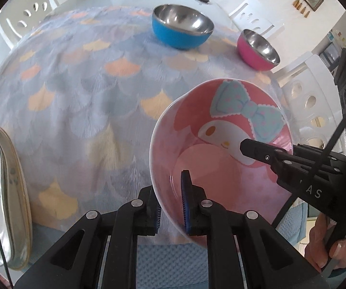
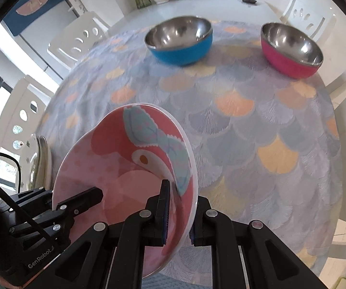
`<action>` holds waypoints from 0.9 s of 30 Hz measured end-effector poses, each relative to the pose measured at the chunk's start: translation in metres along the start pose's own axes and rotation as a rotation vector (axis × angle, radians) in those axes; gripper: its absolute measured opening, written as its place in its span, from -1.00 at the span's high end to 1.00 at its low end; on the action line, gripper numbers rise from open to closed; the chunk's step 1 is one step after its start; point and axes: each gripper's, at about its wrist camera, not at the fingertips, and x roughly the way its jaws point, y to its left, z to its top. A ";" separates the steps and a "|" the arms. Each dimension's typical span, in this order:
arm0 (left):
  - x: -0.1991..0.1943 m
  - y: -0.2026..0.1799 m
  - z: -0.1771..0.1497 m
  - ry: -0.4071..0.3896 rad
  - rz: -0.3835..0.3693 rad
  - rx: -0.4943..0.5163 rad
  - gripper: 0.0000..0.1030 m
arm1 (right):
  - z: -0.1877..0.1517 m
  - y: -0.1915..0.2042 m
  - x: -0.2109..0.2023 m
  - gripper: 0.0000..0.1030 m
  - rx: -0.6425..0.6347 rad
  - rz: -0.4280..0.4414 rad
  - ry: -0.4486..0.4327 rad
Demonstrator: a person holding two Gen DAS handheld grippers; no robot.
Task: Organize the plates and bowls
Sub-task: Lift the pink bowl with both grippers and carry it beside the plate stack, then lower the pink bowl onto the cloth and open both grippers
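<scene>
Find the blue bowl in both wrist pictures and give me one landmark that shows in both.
Left wrist view: the blue bowl stands at top centre, far across the patterned cloth, left of the magenta bowl.
Right wrist view: the blue bowl stands at top centre, again left of the magenta bowl.
Shared landmark: the pink cartoon bowl, gripped on its rim by both grippers.

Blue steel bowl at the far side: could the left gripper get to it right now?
Probably not yet. The left gripper is shut on the rim of the pink cartoon bowl, which the right gripper also clamps. The cloth up to the blue bowl looks clear, but the jaws are occupied.
</scene>
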 end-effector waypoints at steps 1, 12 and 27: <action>0.001 0.000 -0.002 0.000 0.000 -0.003 0.78 | -0.003 -0.001 0.001 0.76 0.006 0.003 0.004; -0.002 0.002 -0.015 -0.006 0.041 0.014 0.75 | -0.016 -0.011 0.004 0.76 0.076 0.033 0.031; -0.033 0.008 -0.025 -0.041 0.021 0.008 0.70 | -0.055 -0.038 -0.032 0.42 0.204 0.228 0.057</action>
